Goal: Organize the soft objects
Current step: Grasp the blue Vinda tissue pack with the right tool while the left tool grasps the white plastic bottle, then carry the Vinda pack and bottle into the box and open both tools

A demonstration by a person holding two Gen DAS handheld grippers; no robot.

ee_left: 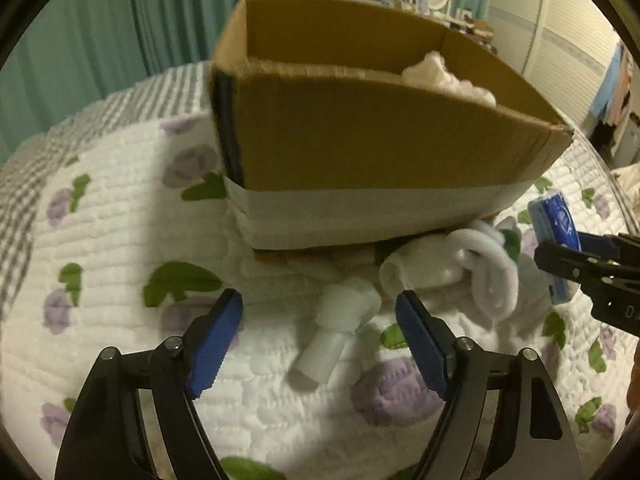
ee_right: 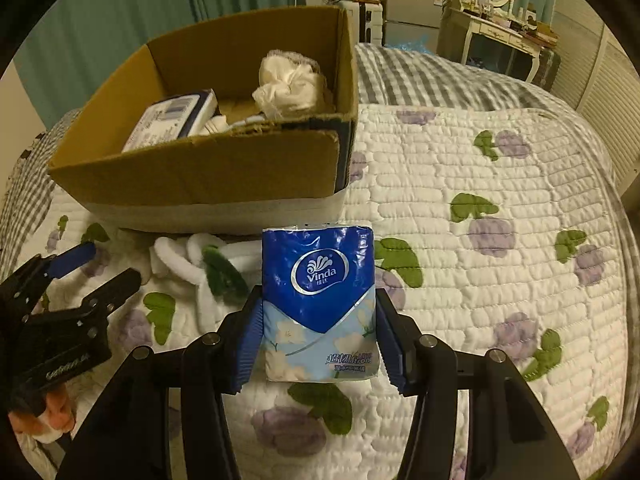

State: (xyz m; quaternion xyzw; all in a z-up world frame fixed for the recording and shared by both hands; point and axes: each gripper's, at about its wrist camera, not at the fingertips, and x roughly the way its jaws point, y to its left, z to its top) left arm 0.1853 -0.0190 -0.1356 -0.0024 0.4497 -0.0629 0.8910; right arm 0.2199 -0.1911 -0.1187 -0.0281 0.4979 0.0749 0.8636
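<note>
**Tissue pack gripped, sock waiting, box half filled**

Nearest the right wrist camera, the right tool (ee_right: 316,344) is clamped on a blue-and-pale plastic pack of Vinda tissues (ee_right: 318,300), its blue pads pressed against the pack's two long sides. The pack stands upright between them with the label facing the lens, a hold that would let it be carried straight forward to the box. Whether its lower end touches the quilt I cannot tell.

The left tool (ee_left: 318,344) is apart, jaws wide, straddling a small rolled white sock (ee_left: 340,328) that lies on the white quilted bedspread with purple flowers and green leaves (ee_left: 120,240); the pads are not touching it. That looks like a line-up for the next pick.

The open brown cardboard box with a white taped base (ee_right: 200,176) sits on the bed toward its far side, close enough for both tools to reach.

Count, as far as can be seen:
- Tissue packs: two, one gripped and one blue-and-white pack (ee_right: 172,120) inside the box at its left wall.
- Crumpled white cloth bundle (ee_right: 288,84): one, in the box's far right corner.
- Loose socks on the bed: the rolled one, plus a tangled heap of white fuzzy socks (ee_left: 472,268) against the box's near edge; their number is unclear.
</note>
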